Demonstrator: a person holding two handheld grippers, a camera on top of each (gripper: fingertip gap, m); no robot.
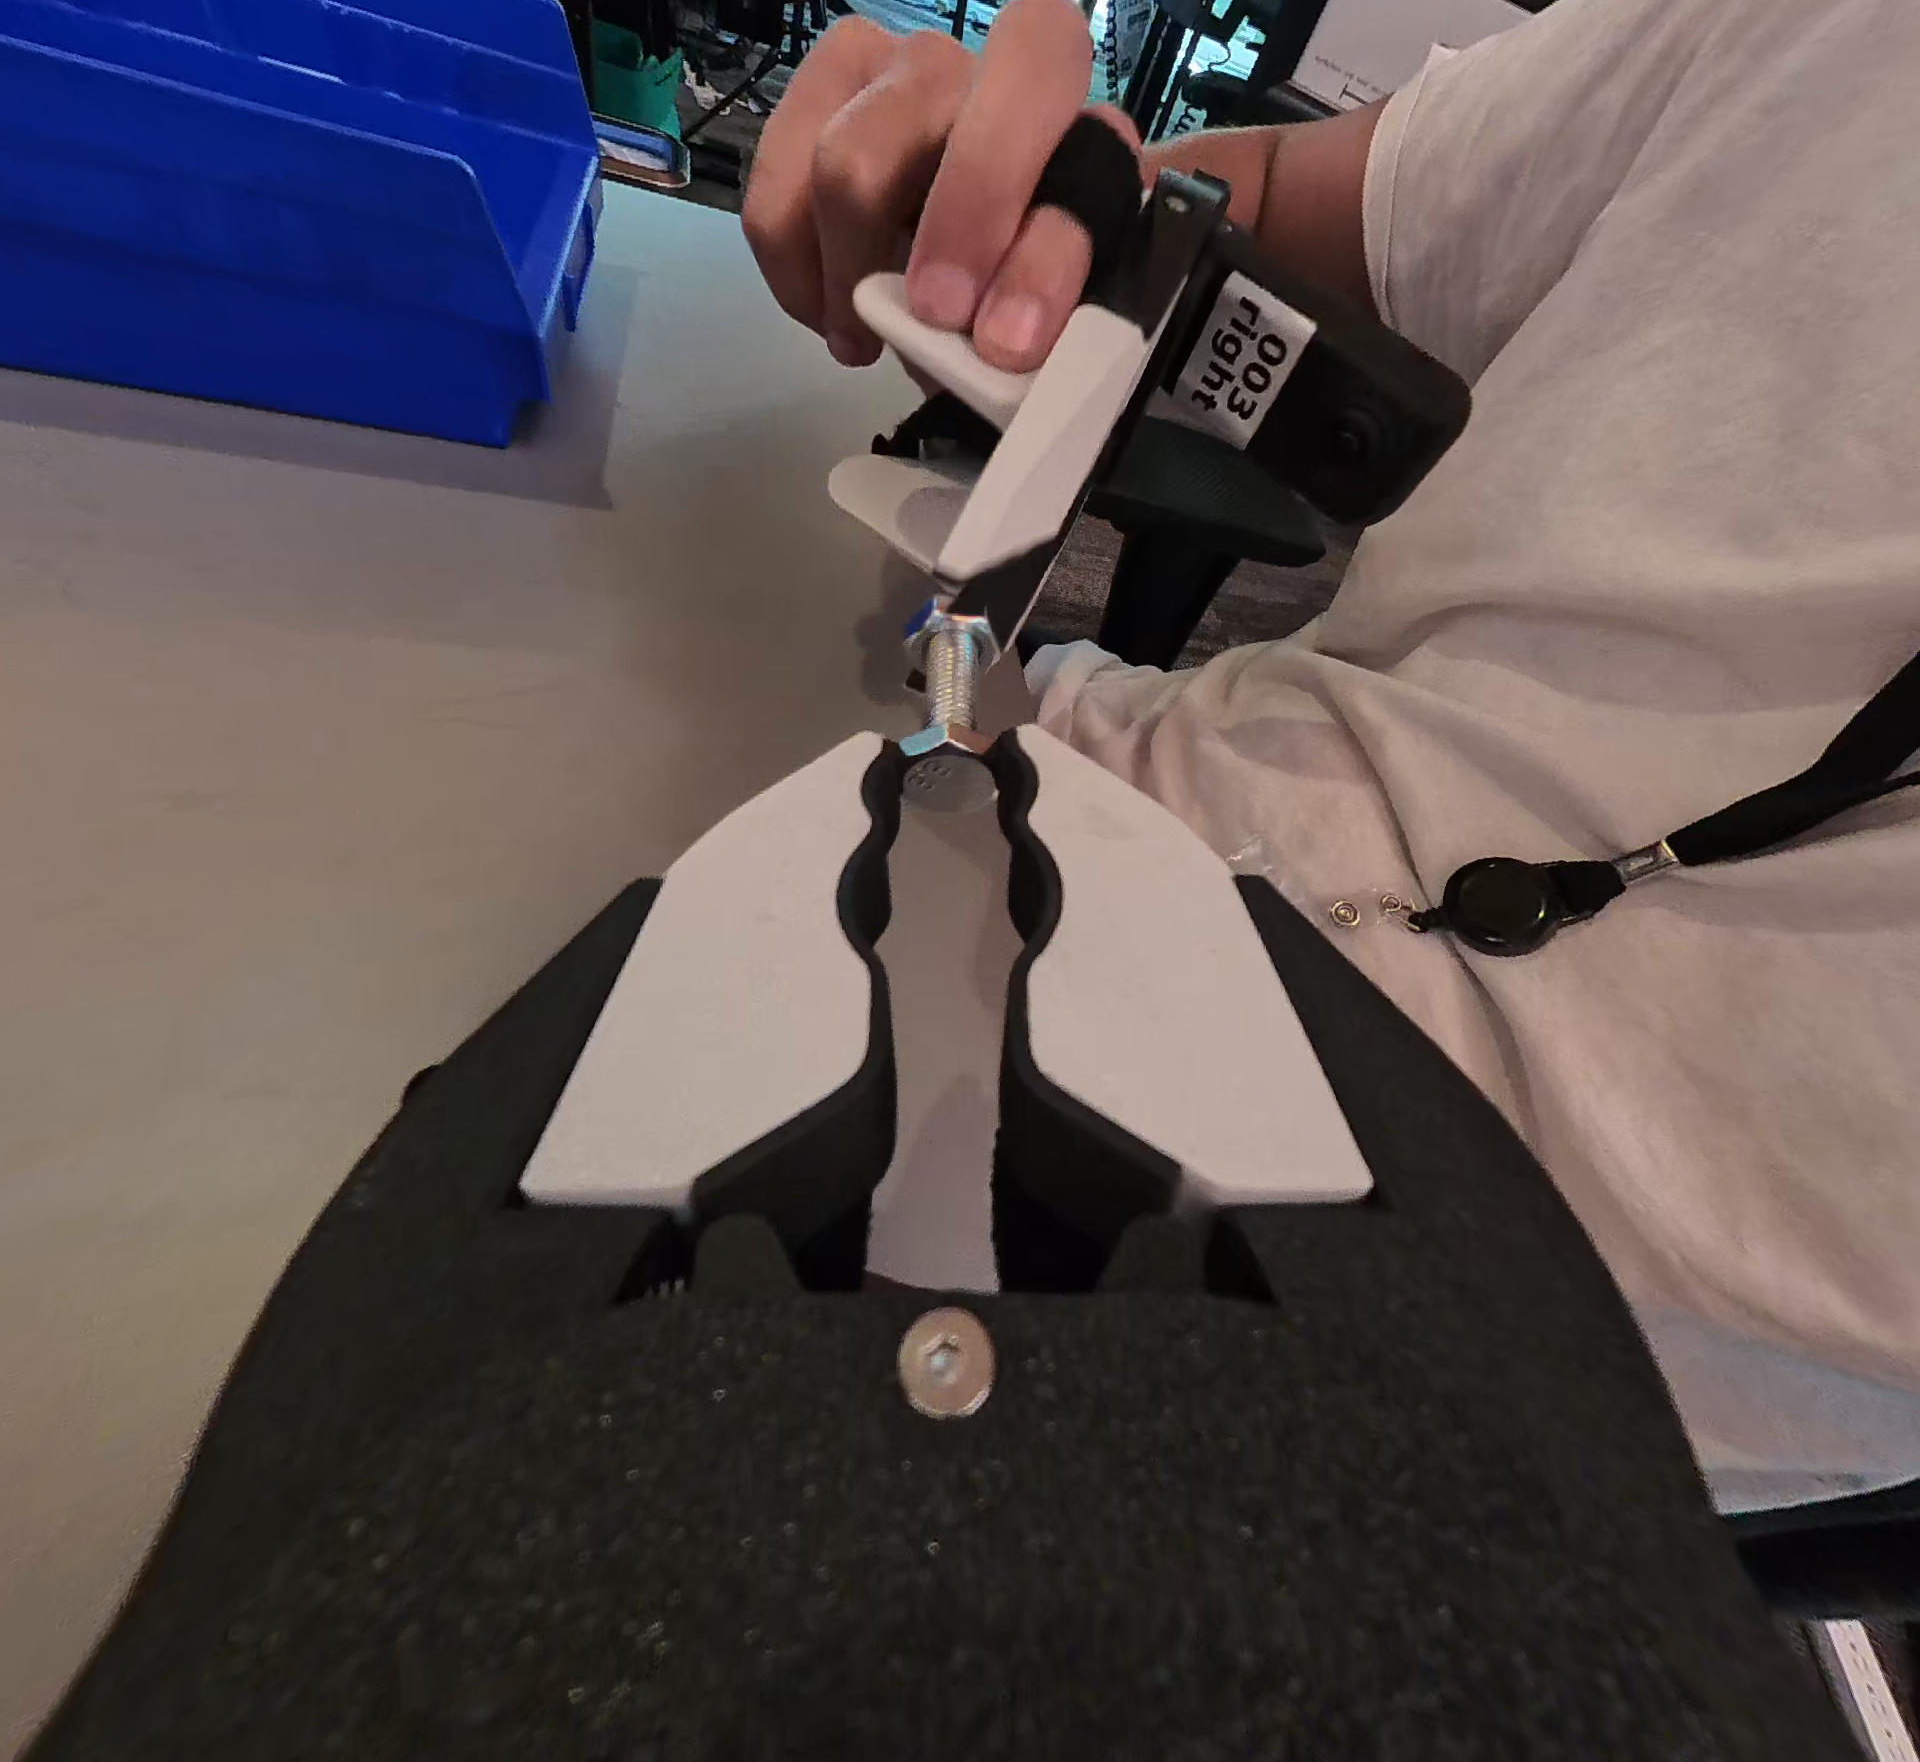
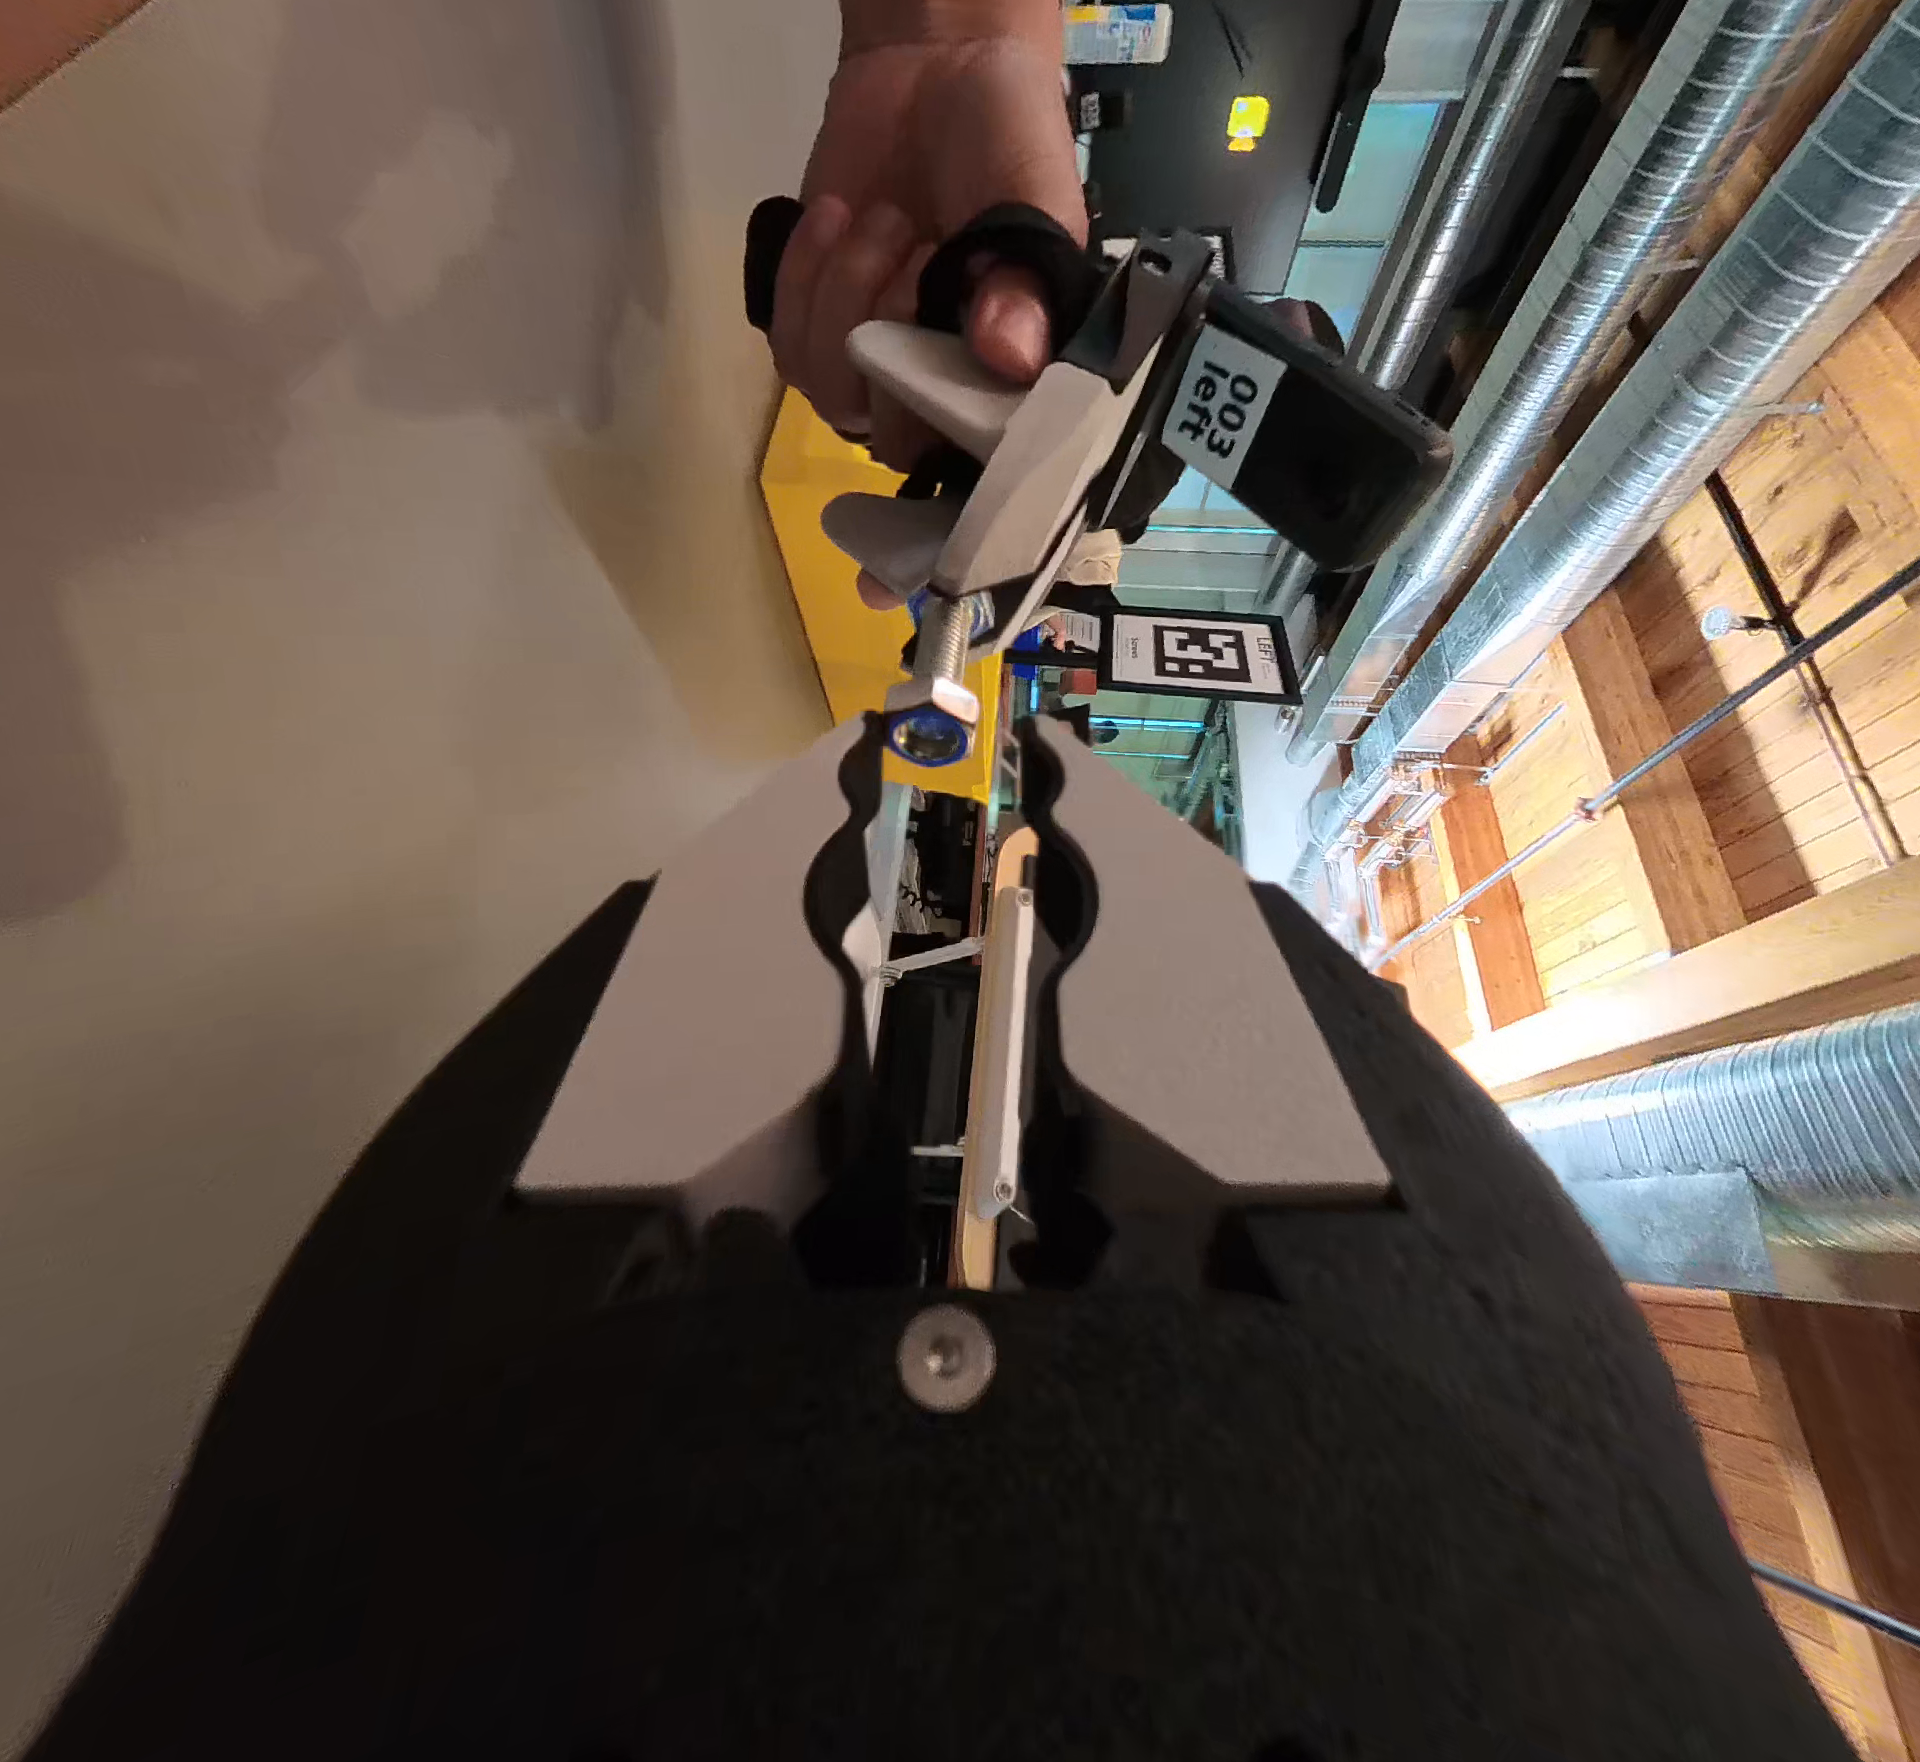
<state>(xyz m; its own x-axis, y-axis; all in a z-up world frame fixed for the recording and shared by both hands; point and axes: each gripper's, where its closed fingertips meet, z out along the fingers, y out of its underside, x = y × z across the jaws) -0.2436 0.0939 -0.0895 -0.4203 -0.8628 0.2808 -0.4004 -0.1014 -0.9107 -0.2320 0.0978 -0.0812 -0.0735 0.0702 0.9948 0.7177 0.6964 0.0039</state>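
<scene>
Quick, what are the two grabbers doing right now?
Left gripper: jaws closed on the head of a silver bolt.
Right gripper: jaws open around the nut on the bolt's end, with a gap on one side.

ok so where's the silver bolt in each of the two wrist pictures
Left wrist view: the bolt is just above centre, its hex head clamped at the left gripper tips, its thread pointing away toward the right gripper.
Right wrist view: the bolt is again just above centre, running toward the camera.
Shared landmark: the nut with a blue ring on the bolt.
</scene>
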